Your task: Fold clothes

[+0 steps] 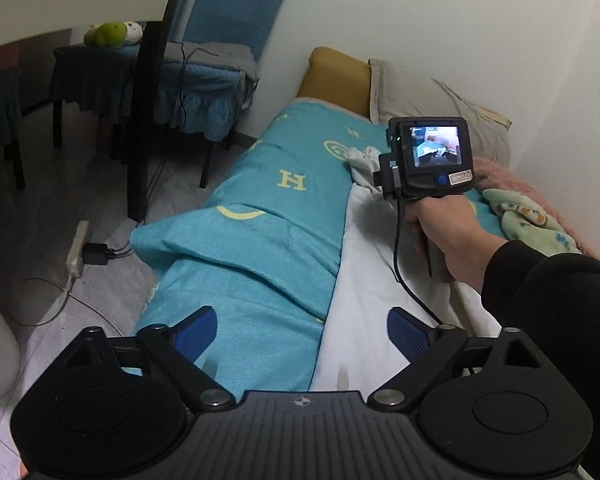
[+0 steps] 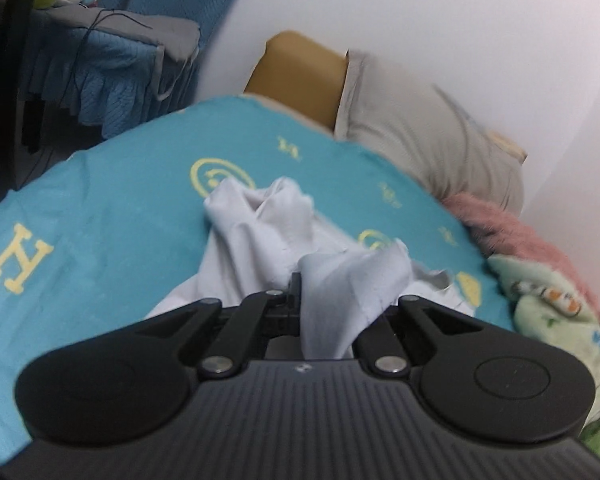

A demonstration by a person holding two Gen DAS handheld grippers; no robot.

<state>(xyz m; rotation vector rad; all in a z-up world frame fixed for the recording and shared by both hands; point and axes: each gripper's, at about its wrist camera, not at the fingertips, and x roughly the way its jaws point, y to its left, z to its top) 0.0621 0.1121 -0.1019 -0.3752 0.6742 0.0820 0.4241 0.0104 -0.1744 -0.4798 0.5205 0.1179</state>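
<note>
A white garment (image 1: 364,264) lies along the bed on a teal blanket (image 1: 260,208). My left gripper (image 1: 302,330) is open and empty, hovering over the near end of the garment and the blanket's edge. My right gripper (image 2: 300,280) is shut on a bunched fold of the white garment (image 2: 340,280) and holds it up off the teal blanket (image 2: 100,220). In the left wrist view the right gripper's body (image 1: 428,156) is held by a hand further up the bed, its fingers hidden behind it.
A grey pillow (image 1: 440,116) and yellow cushion (image 1: 336,76) lie at the bed's head by the wall. A pink blanket (image 2: 508,224) and green printed cloth (image 2: 552,312) lie to the right. Chairs (image 1: 204,80) and a power strip (image 1: 78,248) stand on the floor to the left.
</note>
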